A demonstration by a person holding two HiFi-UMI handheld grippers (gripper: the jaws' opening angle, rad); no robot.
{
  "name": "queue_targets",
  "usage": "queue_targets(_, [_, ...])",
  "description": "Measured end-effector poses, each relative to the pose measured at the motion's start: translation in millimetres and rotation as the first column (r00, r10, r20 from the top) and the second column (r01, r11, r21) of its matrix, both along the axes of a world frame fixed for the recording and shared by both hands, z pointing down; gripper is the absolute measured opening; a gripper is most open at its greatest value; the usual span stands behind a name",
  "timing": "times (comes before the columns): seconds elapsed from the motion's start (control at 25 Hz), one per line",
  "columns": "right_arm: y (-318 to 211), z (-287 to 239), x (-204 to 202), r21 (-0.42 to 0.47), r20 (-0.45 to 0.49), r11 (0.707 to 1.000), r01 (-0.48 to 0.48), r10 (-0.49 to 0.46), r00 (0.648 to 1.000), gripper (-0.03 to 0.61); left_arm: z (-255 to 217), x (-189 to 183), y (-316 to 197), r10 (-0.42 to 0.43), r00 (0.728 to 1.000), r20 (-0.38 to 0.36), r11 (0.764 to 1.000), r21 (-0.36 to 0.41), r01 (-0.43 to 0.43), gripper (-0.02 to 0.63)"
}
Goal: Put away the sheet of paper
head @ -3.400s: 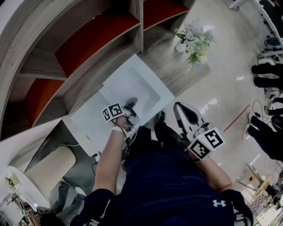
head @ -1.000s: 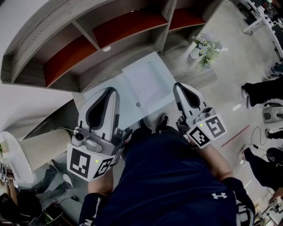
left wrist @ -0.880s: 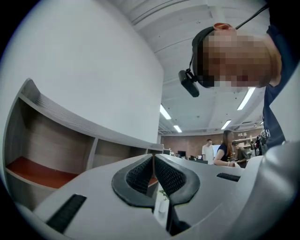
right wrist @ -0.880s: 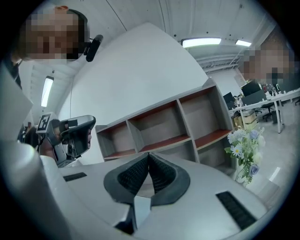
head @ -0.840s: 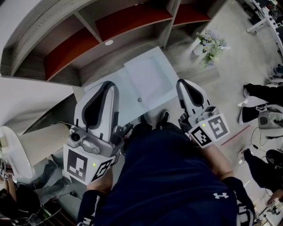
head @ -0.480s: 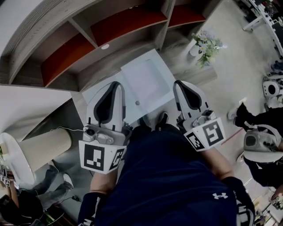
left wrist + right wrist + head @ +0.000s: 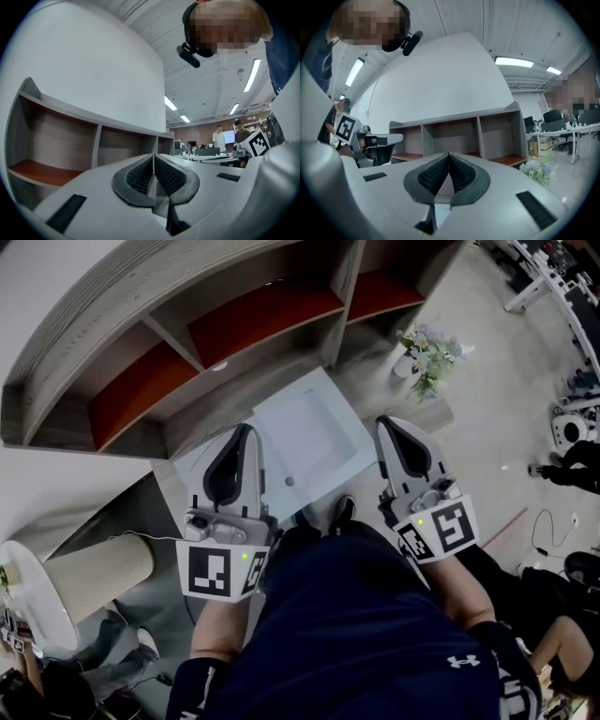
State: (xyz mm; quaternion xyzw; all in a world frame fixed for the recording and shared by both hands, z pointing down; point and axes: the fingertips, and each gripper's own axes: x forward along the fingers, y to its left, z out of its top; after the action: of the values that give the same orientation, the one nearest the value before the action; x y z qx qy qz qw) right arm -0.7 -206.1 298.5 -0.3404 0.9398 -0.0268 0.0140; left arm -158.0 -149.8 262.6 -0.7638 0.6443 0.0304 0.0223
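Note:
A pale sheet of paper (image 7: 306, 432) lies flat on a white low table (image 7: 192, 460) in front of the shelf unit, seen in the head view. My left gripper (image 7: 243, 431) is held above the table's left part, jaws shut with nothing between them. My right gripper (image 7: 393, 424) hovers past the table's right edge, also shut and empty. Neither touches the sheet. In the left gripper view the left gripper (image 7: 153, 157) points at the shelf compartments; in the right gripper view the right gripper (image 7: 449, 155) does the same.
A grey shelf unit (image 7: 247, 322) with red-lined compartments stands behind the table. A vase of flowers (image 7: 424, 354) sits on the floor at the right. A beige cylinder (image 7: 96, 567) lies at the lower left. People stand at the far right (image 7: 572, 465).
My left gripper has drifted slightly right and further over the table. The right gripper has stayed almost where it was. Both have stayed shut and the sheet has not moved.

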Motion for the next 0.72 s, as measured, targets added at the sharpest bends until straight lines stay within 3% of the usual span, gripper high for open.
queue_targets(0.24, [-37,4,1,0.054,-0.013,0.998,-0.035,0.036,0.999,0.012,13,-4,-29,-0.007,1.0,0.02,1.0,-0.004,0.007,0.026])
queue_targets(0.72, [-47,14,-1,0.029,-0.012,0.999,-0.015,0.015,1.0,0.012,31,-4,-41,0.001,1.0,-0.023,0.999,-0.051,-0.002,0.026])
